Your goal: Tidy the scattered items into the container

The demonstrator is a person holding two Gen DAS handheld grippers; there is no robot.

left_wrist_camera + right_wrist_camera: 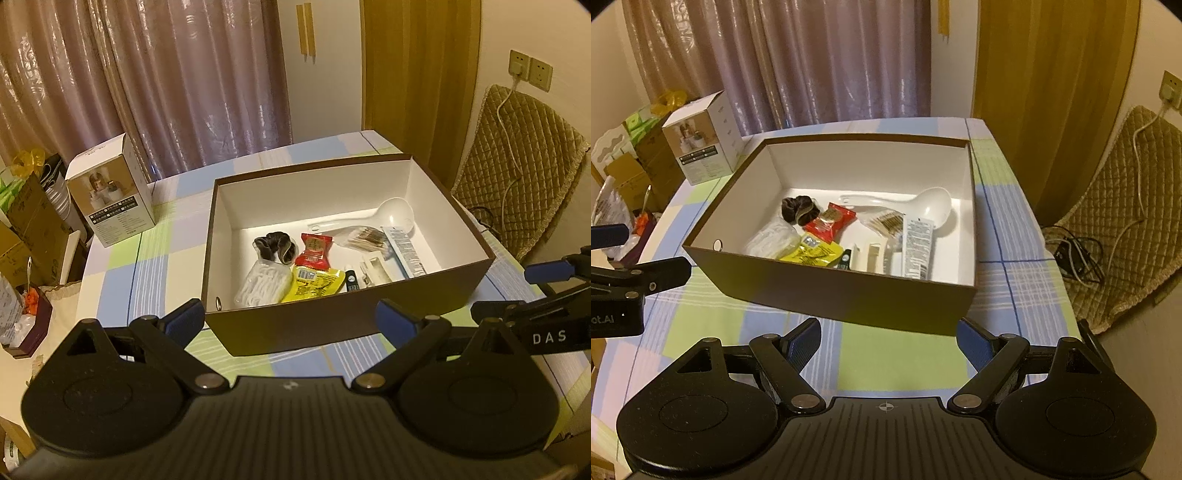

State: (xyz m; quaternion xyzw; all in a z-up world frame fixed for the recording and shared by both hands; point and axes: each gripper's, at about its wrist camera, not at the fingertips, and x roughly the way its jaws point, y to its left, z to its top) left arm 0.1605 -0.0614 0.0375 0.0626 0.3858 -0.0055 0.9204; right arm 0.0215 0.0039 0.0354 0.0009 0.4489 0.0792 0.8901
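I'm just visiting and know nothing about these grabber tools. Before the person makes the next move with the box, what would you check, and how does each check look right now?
1. Left gripper empty, jaws wide apart: ok.
2. Right gripper empty, jaws wide apart: ok.
3. Small items inside the brown box, such as the white ladle, red packet and yellow packet: ok.
4. Nothing sticking up over the box rim: ok.
5. No loose small items on the checked tablecloth around the box: ok where visible; the area behind the grippers, cannot tell.
6. White carton standing outside the box, whether it belongs inside: cannot tell.
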